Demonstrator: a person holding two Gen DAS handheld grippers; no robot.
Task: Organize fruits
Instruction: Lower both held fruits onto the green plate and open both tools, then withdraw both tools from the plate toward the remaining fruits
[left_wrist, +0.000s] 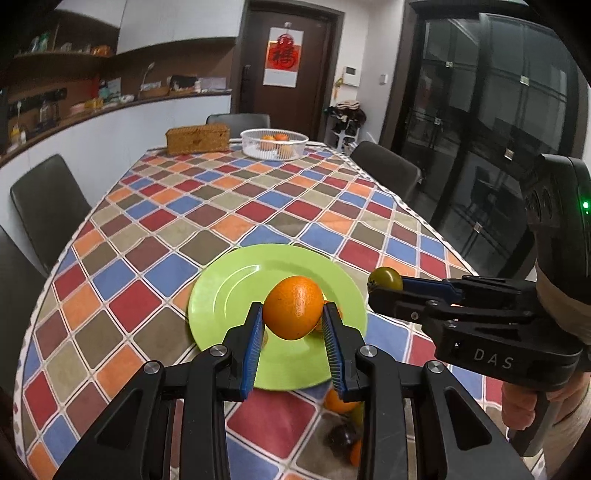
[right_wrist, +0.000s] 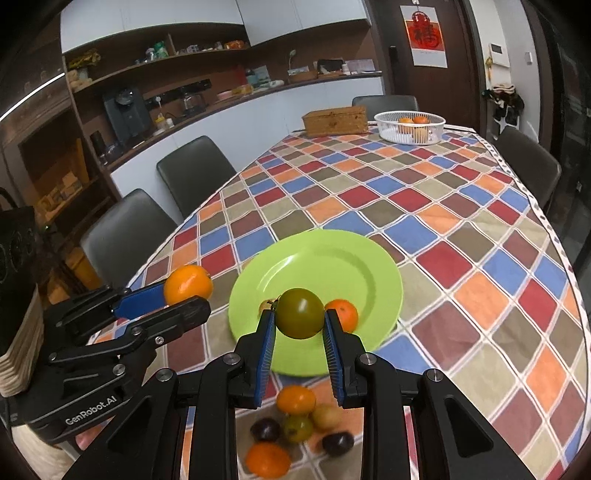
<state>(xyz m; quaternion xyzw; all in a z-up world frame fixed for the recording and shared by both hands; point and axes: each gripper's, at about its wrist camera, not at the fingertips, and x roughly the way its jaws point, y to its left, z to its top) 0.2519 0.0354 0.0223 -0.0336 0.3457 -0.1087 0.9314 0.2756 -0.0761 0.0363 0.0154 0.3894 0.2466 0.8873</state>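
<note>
My left gripper (left_wrist: 293, 314) is shut on an orange (left_wrist: 294, 306), held above the near part of a green plate (left_wrist: 236, 288). In the right wrist view the same orange (right_wrist: 188, 283) shows at the left in that gripper. My right gripper (right_wrist: 300, 319) is shut on a dark green round fruit (right_wrist: 300, 313), above the near rim of the green plate (right_wrist: 351, 266); that fruit (left_wrist: 388, 277) also shows at the right in the left wrist view. A small orange (right_wrist: 343, 314) lies on the plate beside the right finger.
Several loose fruits lie on the checked tablecloth (right_wrist: 480, 258) near me: oranges (right_wrist: 295, 399), a green fruit (right_wrist: 298, 427), dark plums (right_wrist: 265, 430). Far off stand a white basket (right_wrist: 409, 127) holding fruit and a wicker box (right_wrist: 335, 120). Dark chairs (right_wrist: 195, 170) ring the table.
</note>
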